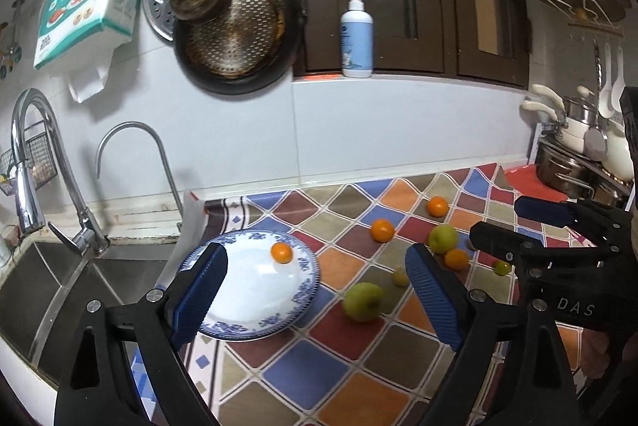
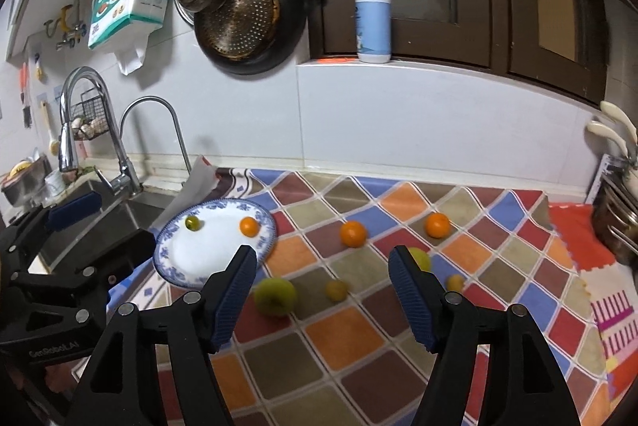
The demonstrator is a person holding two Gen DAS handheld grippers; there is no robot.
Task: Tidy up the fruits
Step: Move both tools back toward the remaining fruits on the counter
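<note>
My left gripper [image 1: 317, 290]: jaws wide, nothing between the pads; its left finger [image 1: 199, 290] covers part of the plate's near-left rim.
My right gripper [image 2: 323, 296]: jaws moderately apart, empty; its right finger [image 2: 410, 294] hides most of one green apple [image 2: 420, 258].
Plate [image 2: 175, 266], blue-patterned rim: at the counter's left edge, beside the sink [image 1: 60, 278]. It holds one small orange [image 2: 249, 226] near the far-right rim and one small green fruit [image 2: 193, 222] near the far-left rim; the latter shows only in the right wrist view.
Patterned mat [image 2: 359, 338]: covers the counter.
Loose on the mat: green apple [image 2: 275, 296], just right of the plate, blurred; small yellowish fruit [image 2: 337, 290] beside it, kind unclear; second yellowish fruit [image 2: 454, 282], partly cut off by my right finger; two oranges [image 2: 353, 233] [image 2: 437, 225] toward the counter's back edge, well apart.
Pots [image 1: 566, 171]: right back corner, cut off by the frame.
</note>
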